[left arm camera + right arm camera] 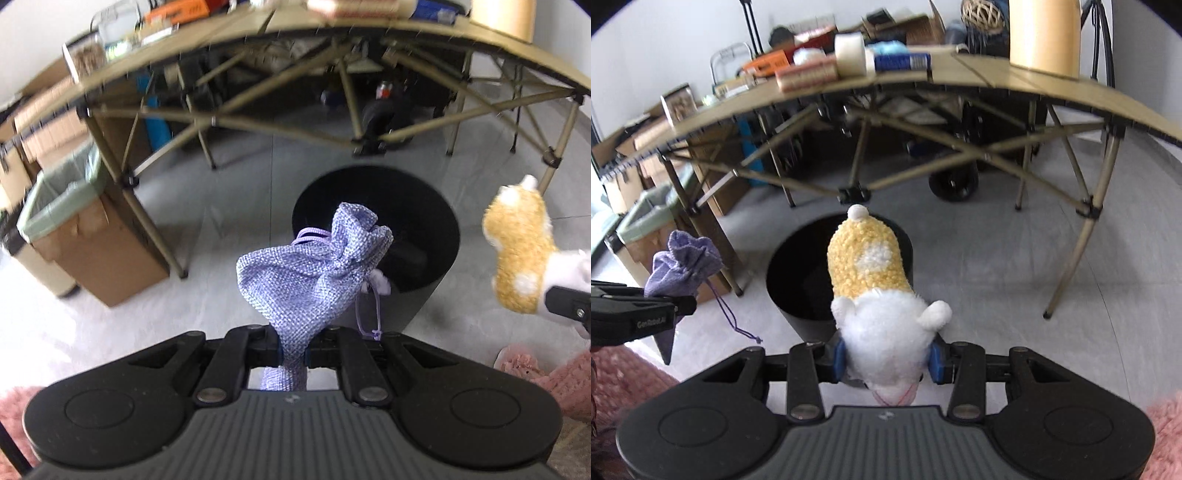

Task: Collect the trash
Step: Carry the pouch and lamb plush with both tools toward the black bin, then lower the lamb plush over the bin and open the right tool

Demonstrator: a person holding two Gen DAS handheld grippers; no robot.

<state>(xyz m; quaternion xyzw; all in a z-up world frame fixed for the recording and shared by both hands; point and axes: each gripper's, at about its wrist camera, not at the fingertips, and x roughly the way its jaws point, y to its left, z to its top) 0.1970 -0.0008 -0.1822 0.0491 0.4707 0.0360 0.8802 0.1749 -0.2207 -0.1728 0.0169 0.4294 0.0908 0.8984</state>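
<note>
My left gripper (293, 354) is shut on a lilac woven drawstring pouch (306, 273), pinched at its lower corner, with the tied neck pointing up and away. Just beyond it stands a round black bin (417, 206) on the floor, its mouth open. My right gripper (886, 360) is shut on a plush toy (875, 280) with a white head and yellow body; the blue pads squeeze its head, and the body hangs over the black bin (798, 266). The pouch (683, 266) and left gripper (677, 306) show at the right wrist view's left edge. The plush toy (517, 243) appears at the left wrist view's right.
A folding camp table (332, 33) with crossed legs spans the back, loaded with boxes, rolls and bottles. A cardboard box with a green liner (74, 218) stands at the left on the grey floor. Pink shaggy rug (554, 373) lies near both views' lower edges.
</note>
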